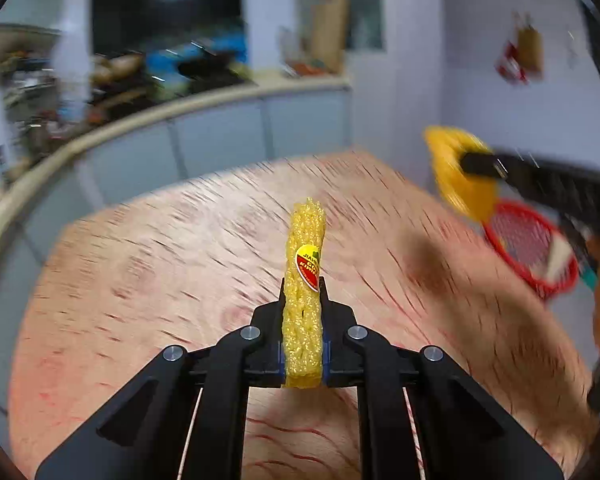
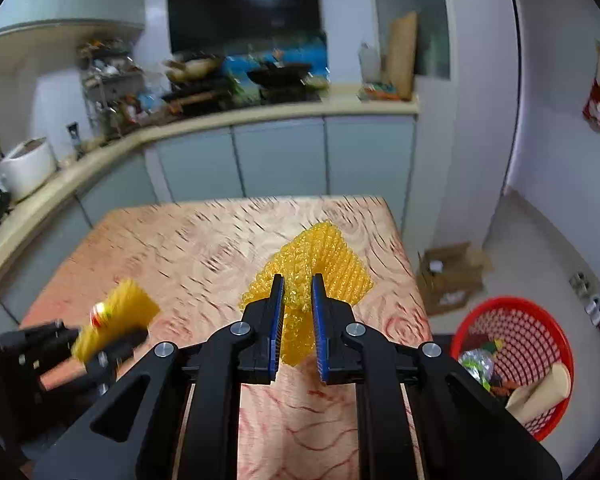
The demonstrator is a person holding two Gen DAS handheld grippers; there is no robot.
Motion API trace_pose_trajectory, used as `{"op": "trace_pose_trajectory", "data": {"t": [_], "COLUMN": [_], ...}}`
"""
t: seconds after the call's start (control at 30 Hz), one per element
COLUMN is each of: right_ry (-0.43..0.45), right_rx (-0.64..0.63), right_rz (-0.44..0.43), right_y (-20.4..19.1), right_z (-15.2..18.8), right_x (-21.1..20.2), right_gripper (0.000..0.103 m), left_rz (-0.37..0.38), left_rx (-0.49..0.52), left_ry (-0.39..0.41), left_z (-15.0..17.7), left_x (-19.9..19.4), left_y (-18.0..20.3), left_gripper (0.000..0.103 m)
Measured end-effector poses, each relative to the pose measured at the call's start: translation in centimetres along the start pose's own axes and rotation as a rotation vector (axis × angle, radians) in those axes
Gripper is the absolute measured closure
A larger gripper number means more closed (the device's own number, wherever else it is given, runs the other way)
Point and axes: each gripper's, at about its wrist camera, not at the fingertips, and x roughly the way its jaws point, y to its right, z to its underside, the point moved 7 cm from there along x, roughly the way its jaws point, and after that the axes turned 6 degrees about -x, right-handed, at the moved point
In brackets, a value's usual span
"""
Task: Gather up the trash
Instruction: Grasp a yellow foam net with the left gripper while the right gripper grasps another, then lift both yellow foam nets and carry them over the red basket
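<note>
Two yellow foam fruit nets are lifted above the table: the stickered net [image 1: 304, 300] pinched flat and upright, the plain net [image 2: 312, 276] crumpled, near the table's right edge.

Right gripper [image 2: 298, 292]: jaws clamped on a crumpled yellow foam net [image 2: 320, 256], held above the wooden table [image 2: 172, 248]. Left gripper [image 2: 112, 340], lower left, blurred: pinching a second yellow net [image 2: 116, 312] bearing a red sticker. Red mesh basket [image 2: 540, 320] on the floor, lower right, holding assorted scraps.
</note>
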Motion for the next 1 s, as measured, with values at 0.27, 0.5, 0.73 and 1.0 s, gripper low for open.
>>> {"op": "trace_pose_trajectory", "data": {"t": [0.27,0.5,0.73,1.0], "right_ry": [0.122,0.184,0.222,0.223], "right_rx": [-0.036,-0.033,-0.004,0.058], "right_rz": [-0.076,-0.080,-0.009,0.109], "right_y": [-2.9,-2.4,0.8,6.7], "right_z": [-3.2,-4.5,-4.5,-2.9], "right_x": [-4.7,-7.3,-9.5,-11.2], "right_gripper": [0.089,0.089,0.089,0.089], "left_rz": [-0.132,-0.132,-0.045,0.055], "left_rx": [-0.127,-0.129,-0.081,-0.040], "left_ry": [0.174,0.248,0.283,0.272], "left_z": [-5.3,-8.2,-9.9,-10.6], "left_x": [-5.7,-7.9,-8.2,-6.5], "left_y": [-4.3,-3.8,1.1,7.2], "left_gripper": [0.093,0.093,0.093,0.093]}}
